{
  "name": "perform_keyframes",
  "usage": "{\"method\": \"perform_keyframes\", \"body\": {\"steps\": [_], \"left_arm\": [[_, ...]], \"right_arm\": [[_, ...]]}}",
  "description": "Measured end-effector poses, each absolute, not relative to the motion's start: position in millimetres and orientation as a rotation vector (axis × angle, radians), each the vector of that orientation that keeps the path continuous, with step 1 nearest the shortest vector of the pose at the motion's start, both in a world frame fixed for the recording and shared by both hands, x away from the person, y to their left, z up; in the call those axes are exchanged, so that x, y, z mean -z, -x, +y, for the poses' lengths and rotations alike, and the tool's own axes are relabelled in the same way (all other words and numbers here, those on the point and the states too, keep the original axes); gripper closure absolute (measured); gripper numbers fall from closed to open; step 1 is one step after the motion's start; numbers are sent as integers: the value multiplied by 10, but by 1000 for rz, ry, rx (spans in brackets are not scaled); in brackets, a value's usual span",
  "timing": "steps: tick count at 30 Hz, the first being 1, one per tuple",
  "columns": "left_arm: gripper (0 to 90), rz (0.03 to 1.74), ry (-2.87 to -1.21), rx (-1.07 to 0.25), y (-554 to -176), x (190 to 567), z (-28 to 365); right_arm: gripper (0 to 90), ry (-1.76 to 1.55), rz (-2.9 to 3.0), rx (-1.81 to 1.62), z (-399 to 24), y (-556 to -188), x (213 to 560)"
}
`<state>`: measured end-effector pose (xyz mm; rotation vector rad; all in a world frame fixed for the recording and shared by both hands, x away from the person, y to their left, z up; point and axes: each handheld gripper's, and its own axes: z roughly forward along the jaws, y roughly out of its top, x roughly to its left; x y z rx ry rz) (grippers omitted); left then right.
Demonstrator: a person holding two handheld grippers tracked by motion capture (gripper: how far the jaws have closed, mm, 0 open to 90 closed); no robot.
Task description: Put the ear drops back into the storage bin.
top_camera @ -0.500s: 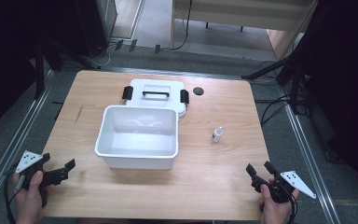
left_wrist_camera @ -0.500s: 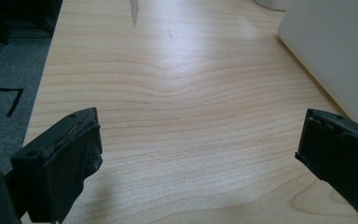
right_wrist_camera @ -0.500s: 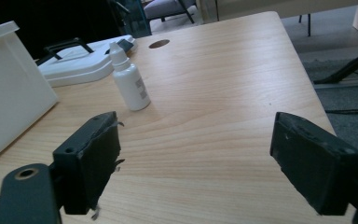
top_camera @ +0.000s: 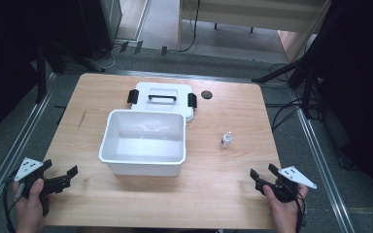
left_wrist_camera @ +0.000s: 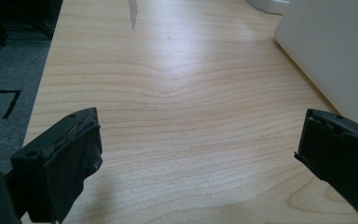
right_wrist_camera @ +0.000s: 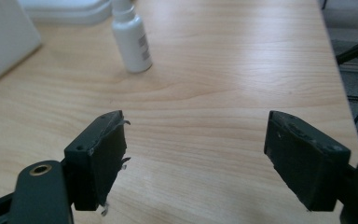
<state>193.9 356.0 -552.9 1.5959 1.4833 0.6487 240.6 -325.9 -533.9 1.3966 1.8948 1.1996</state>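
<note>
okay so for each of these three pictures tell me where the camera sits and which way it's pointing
High view: above the person's side, looking forward and down on the table; shows both hands, left gripper, right gripper, white bin, lid, small bottle.
Left gripper view: rides the left gripper, faces along the tabletop; open jaws, bin wall at right.
Right gripper view: rides the right gripper, faces the bottle; open jaws.
Shared: the bottle and bin appear in the high and right gripper views.

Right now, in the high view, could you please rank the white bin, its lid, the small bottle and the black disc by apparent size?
1. White bin
2. Lid, partly hidden behind the bin
3. Small bottle
4. Black disc, close to the bottle in size, so this order is unsure
</note>
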Motion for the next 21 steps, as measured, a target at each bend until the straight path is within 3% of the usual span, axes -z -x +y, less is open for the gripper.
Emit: {"method": "perform_keyframes", "body": {"steps": [21], "left_arm": [[3, 1476, -1617, -658, -1946, 5529, 3542]], "right_arm": [[208, -1051, 2366, -773, -2769, -3130, 4659]]}}
